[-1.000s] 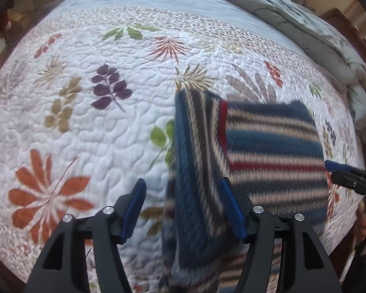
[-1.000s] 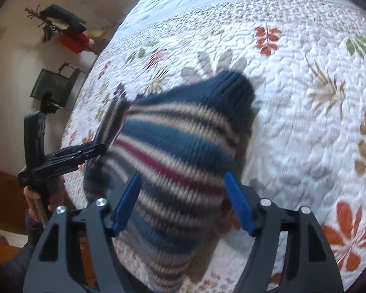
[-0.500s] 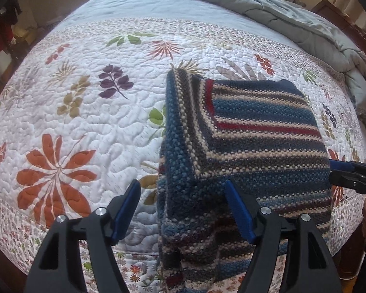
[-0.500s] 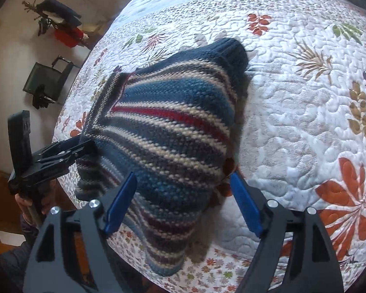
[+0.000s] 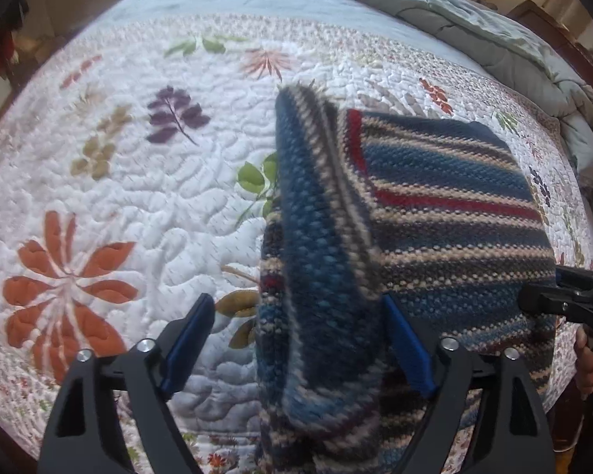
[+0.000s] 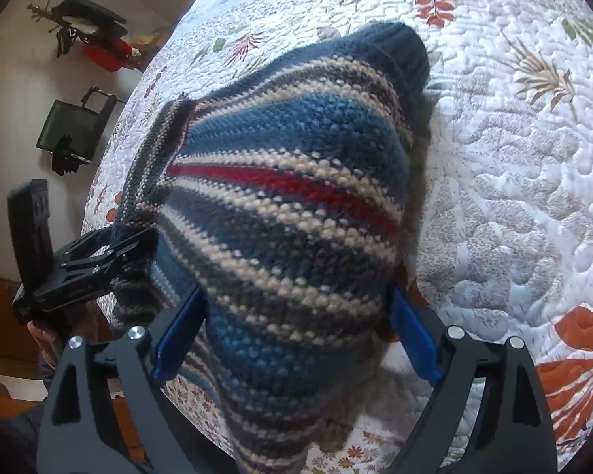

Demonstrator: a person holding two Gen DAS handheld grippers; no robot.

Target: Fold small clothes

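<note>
I am opening both sets of jaws over the striped knit garment (image 5: 435, 213), which is lying near the lower edge of the floral quilt (image 5: 138, 205). In the left wrist view, my left gripper (image 5: 296, 339) is straddling a raised fold at lower centre; the pads appear clear of the knit, though blur is making contact hard to judge. In the right wrist view, my right gripper (image 6: 296, 331) is spreading wide around the lower bulk of the garment, its pads at the knit's edges. The stripes are running across the frame, so the long axis is spanning between my two grippers. Each is sitting at one end, equally near.
</note>
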